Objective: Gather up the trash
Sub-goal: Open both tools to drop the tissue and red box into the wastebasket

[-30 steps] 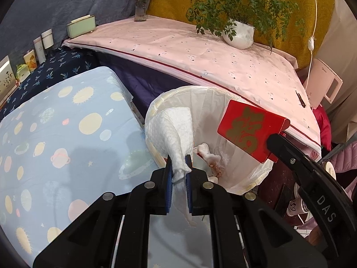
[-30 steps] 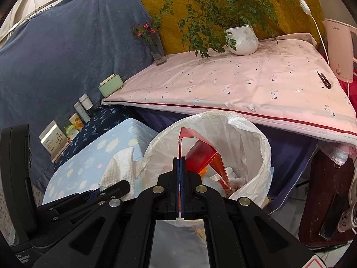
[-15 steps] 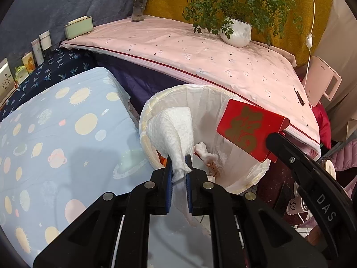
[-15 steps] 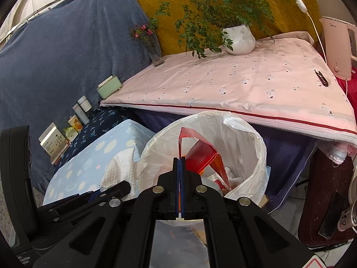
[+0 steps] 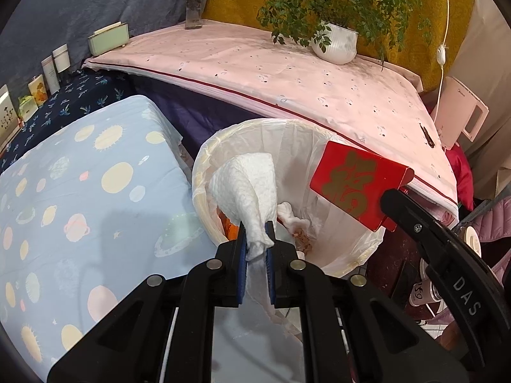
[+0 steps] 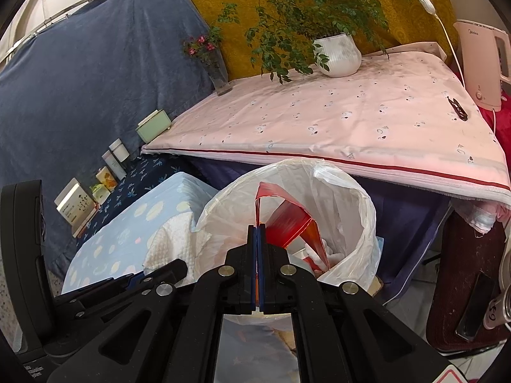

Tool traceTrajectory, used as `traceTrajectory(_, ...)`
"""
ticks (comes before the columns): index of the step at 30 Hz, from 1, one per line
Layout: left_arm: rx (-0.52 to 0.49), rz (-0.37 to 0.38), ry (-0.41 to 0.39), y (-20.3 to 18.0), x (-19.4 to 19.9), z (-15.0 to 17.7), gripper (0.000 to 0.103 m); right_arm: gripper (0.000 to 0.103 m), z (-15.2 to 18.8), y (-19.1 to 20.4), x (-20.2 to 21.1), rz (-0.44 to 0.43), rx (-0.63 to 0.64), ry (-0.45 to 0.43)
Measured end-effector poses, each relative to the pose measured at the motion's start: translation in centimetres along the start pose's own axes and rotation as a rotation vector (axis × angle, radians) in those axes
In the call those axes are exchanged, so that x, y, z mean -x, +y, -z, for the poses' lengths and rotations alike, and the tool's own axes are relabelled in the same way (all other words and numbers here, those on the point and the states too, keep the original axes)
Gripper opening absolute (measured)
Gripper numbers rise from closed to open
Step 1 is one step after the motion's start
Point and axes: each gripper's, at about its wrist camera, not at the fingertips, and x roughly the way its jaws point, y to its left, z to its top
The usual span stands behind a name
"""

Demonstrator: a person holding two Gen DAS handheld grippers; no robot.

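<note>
The left tongs (image 5: pixel 255 249) are clamping the lower corner of a white paper towel (image 5: pixel 247 188); the towel is standing up and away from the tips, its long axis running toward the upper middle of the left wrist frame. The bulk of the towel is overlapping the near left rim of the lined trash bin (image 5: pixel 204 166), which is sitting at frame centre, directly ahead of the tips. Crumpled tissue and orange scraps are lying in the bin's bottom.

The right tongs (image 6: pixel 257 239) are pressing together on the edge of a red envelope (image 6: pixel 287 220), which is hanging over the bin's open mouth (image 6: pixel 367 204). In the left view the same envelope (image 5: pixel 357 188) is showing a gold character and is sitting at the bin's right side.

Judgement: both items are lying over or at the opening, so release appears to be the step in hand. The envelope looks better centred; the towel may be needing a slight advance, since part of it is lying toward the planet-print sheet (image 5: pixel 80 191).
</note>
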Motion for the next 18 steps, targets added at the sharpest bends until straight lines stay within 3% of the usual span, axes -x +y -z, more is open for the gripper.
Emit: traceTrajectory(18, -0.023, 0.016, 0.028, -0.9, -2.1, -1.0, 0.011, 0.001, -0.5, -0.8, -1.6, 0.011, -0.005, 0.014)
